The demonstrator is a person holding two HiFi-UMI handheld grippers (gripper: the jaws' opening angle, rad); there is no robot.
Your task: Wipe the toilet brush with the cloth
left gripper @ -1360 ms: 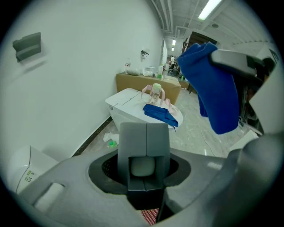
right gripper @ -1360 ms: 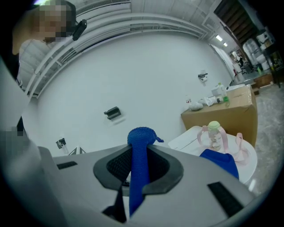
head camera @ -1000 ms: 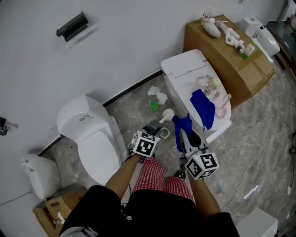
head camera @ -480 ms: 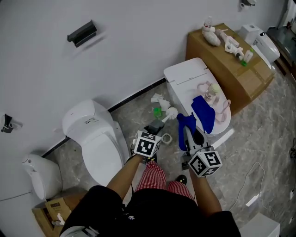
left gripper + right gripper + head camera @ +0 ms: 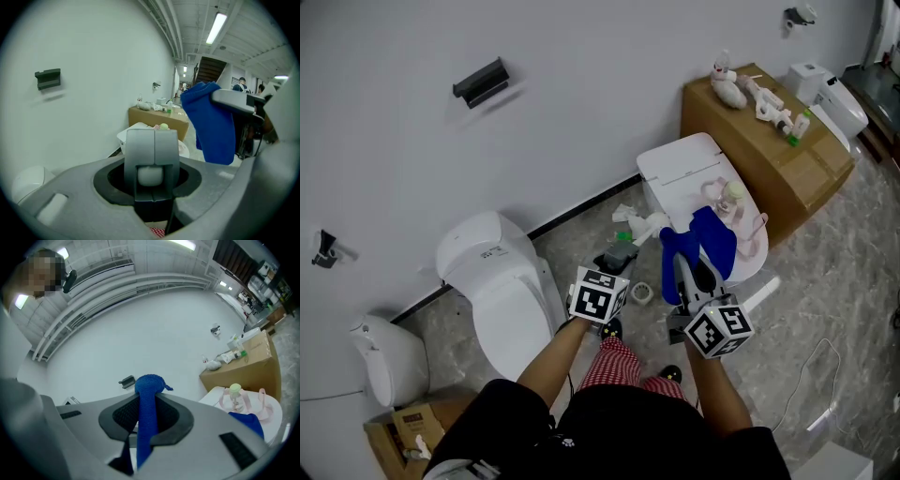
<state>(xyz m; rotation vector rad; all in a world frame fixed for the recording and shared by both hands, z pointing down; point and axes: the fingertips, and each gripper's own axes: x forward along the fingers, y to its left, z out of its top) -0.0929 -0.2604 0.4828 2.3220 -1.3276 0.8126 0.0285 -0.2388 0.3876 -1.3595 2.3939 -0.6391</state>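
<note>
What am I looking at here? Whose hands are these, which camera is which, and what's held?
No robot: a person holds a two-jaw gripper in each hand; the marker cubes belong to them. The wide picture comes from a head camera looking down; the two round ones come from cameras on the grippers. The left gripper is shut on the white handle of the toilet brush. The right gripper is shut on a blue cloth. Ahead stands a toilet with a second blue cloth lying on it, beside a cardboard box.
</note>
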